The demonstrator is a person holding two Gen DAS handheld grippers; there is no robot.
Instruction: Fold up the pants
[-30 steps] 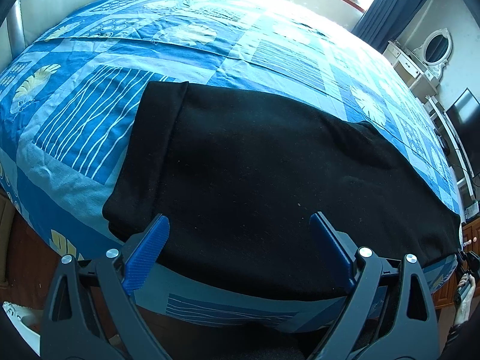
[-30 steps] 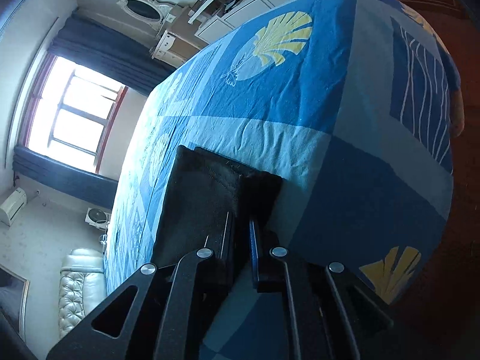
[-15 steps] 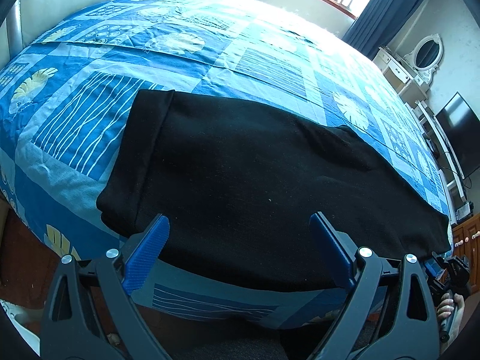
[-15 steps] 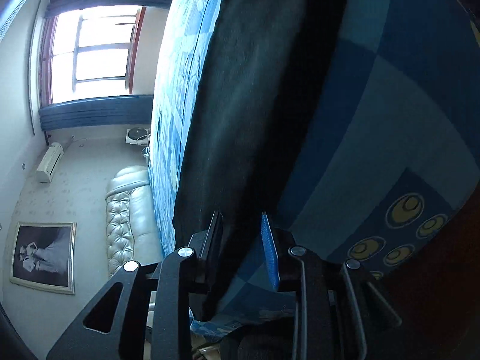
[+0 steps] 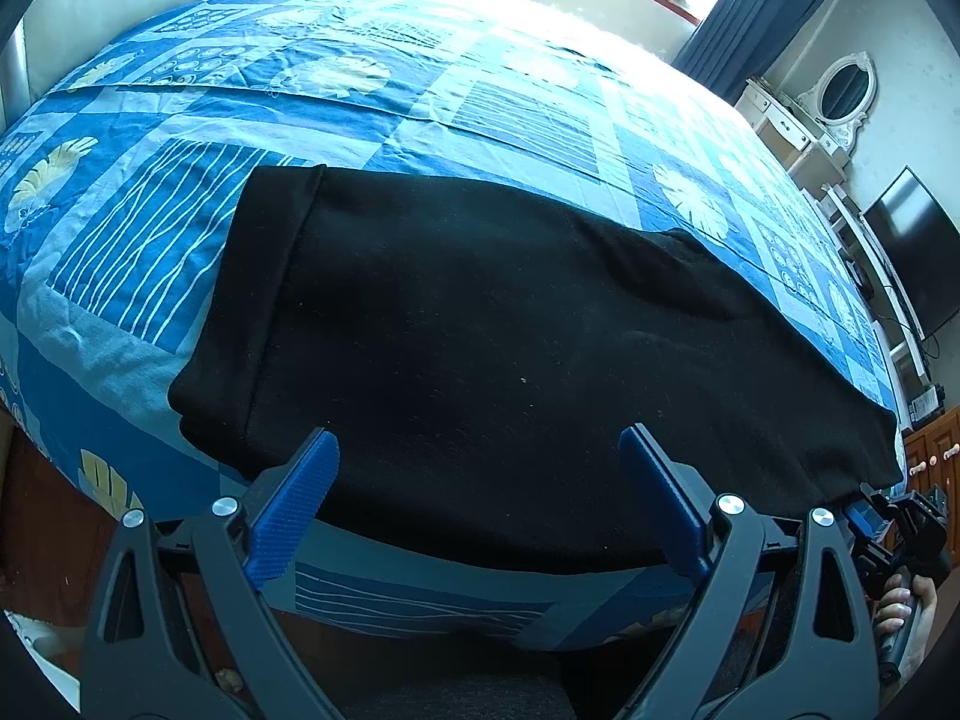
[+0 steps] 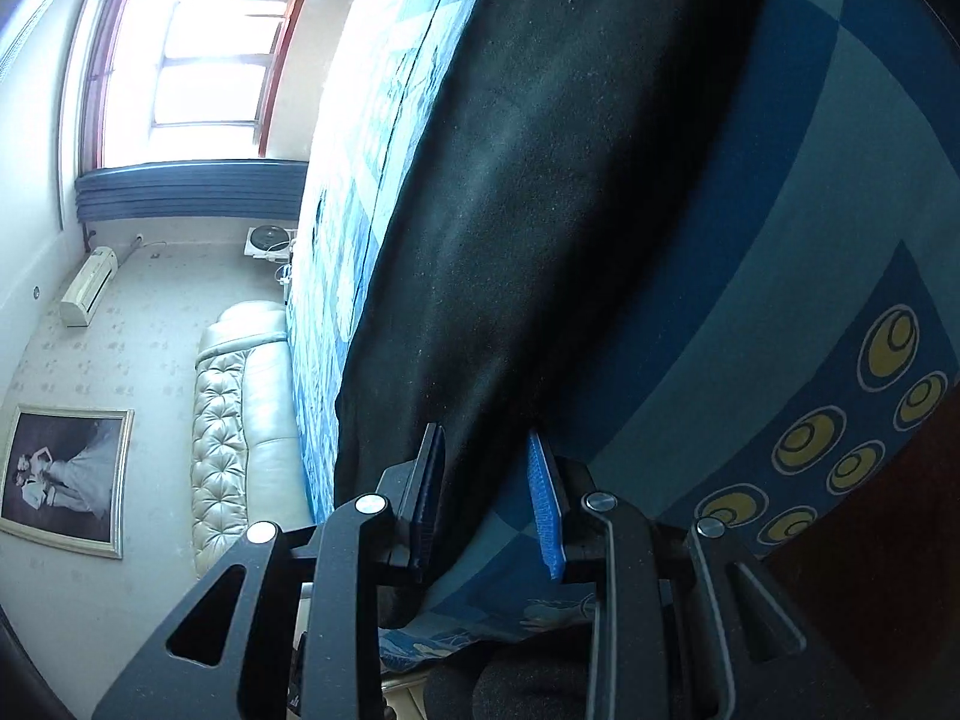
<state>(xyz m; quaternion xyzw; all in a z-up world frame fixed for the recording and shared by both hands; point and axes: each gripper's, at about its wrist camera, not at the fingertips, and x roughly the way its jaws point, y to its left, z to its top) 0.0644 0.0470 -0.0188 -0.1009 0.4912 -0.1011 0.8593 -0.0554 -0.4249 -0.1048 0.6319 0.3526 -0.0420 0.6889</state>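
Black pants (image 5: 510, 324) lie flat along the near edge of the bed, folded lengthwise, waistband at the left, leg ends at the right. My left gripper (image 5: 480, 498) is wide open just in front of the pants' near edge, holding nothing. My right gripper (image 6: 486, 498) is turned on its side at the pants' leg end (image 6: 540, 210); its jaws stand partly open with the black cloth's edge between them, not pinched. It also shows in the left wrist view (image 5: 888, 534) at the far right, held in a hand.
The bed has a blue patchwork cover (image 5: 360, 78) that hangs over the near side. A padded white headboard (image 6: 240, 408) is at the far left end. A dresser with a mirror (image 5: 840, 96) and a TV (image 5: 918, 252) stand beyond the right side.
The right gripper rolled onto its side and opened from shut on the leg end to partly open. The left gripper pulled back and rose slightly, staying open.
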